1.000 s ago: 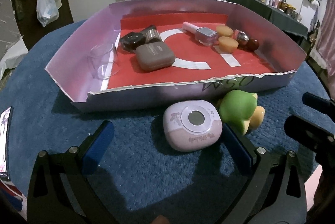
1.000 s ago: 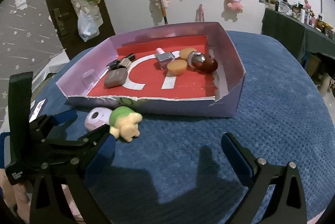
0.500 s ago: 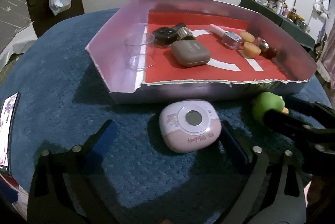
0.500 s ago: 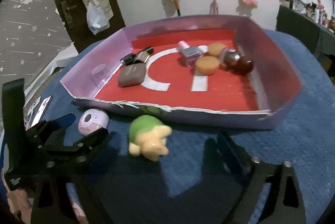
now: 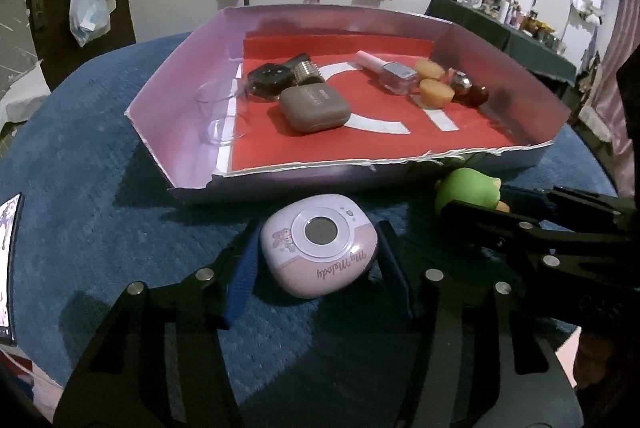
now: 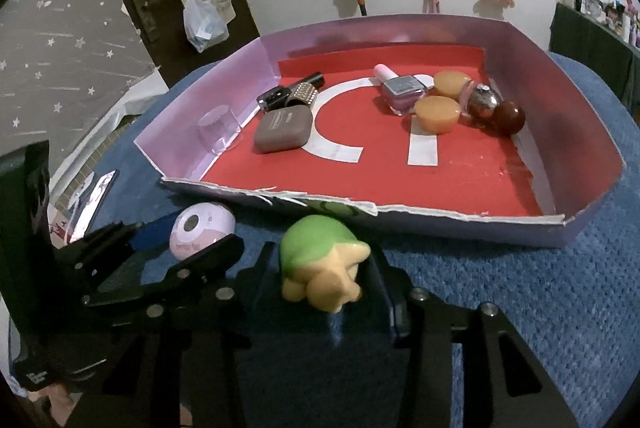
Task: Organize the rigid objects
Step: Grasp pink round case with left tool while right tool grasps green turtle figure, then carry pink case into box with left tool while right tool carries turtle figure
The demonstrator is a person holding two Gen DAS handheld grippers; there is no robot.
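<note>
A pink rounded device (image 5: pixel 318 250) with a round screen lies on the blue cloth in front of the box. My left gripper (image 5: pixel 318 234) is closing on it, and both blue pads touch its sides. In the right wrist view the device (image 6: pixel 202 228) shows between the left gripper's fingers (image 6: pixel 224 248). A green and yellow turtle toy (image 6: pixel 324 264) sits between the fingers of my right gripper (image 6: pixel 323 262), whose jaws are closing and press on both its flanks. The toy (image 5: pixel 466 188) also shows at the right of the left wrist view.
A purple-walled box (image 5: pixel 280 176) with a red floor stands just behind, holding a clear cup (image 5: pixel 218 112), a grey case (image 5: pixel 314 108), a nail polish bottle (image 5: pixel 394 76) and several small items. A phone (image 6: pixel 94 196) lies at the table's left edge.
Both grippers went from wide open to closed around their things. The right gripper shifted left until the turtle toy lay between its fingers. The left gripper stayed over the pink device.
</note>
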